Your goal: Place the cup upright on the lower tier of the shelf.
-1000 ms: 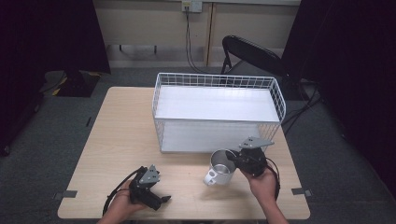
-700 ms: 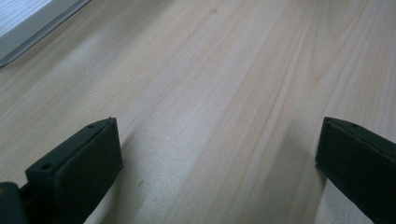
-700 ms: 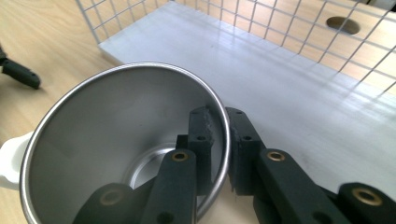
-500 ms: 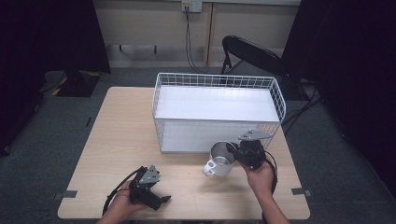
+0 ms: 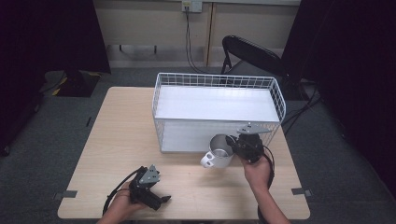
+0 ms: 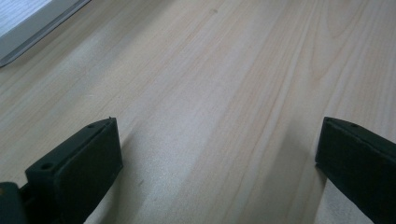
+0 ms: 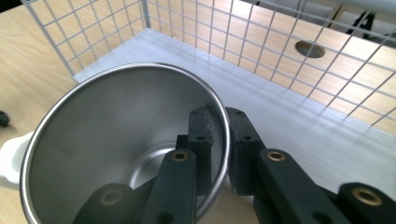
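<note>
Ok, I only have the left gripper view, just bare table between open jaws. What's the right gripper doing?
Observer: The right gripper is shut on a steel cup, one jaw inside the rim, one outside.
Operator: Where's the cup?
Observer: Tilted, just in front of the near wall of a white wire basket.
Operator: Anything in the basket?
Observer: Nothing that I can see; its white floor looks bare.
</note>
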Tool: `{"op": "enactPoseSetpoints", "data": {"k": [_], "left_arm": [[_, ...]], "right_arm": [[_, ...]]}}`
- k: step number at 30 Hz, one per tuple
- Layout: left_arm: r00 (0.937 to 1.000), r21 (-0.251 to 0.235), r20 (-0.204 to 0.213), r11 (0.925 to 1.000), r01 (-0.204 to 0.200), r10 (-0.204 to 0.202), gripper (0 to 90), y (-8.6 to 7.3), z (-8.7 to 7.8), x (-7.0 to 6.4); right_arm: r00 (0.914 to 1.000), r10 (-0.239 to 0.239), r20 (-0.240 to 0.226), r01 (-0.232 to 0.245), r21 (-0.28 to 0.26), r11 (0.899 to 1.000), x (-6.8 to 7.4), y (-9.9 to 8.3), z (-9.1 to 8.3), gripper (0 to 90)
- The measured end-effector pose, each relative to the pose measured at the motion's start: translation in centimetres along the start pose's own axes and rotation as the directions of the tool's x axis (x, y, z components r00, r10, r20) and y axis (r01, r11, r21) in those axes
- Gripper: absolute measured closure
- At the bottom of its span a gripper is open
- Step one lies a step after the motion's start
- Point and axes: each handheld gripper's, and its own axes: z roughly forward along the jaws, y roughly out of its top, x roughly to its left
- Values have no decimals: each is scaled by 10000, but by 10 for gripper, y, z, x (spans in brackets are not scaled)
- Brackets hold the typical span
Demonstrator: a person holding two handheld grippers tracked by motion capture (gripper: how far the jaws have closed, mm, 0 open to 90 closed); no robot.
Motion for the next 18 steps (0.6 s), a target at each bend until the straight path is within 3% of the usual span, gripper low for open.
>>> {"op": "enactPoseSetpoints", "data": {"k": [9, 18], "left_arm": [[10000, 42, -4, 10000, -55, 55, 0, 0, 0, 0], [10000, 3, 0, 10000, 1, -1, 0, 0, 0, 0]], "right_arm": [[9989, 72, 474, -66, -137, 9999, -1, 4, 5, 815], [9974, 270, 662, -252, -274, 9993, -2, 5, 6, 815]]}}
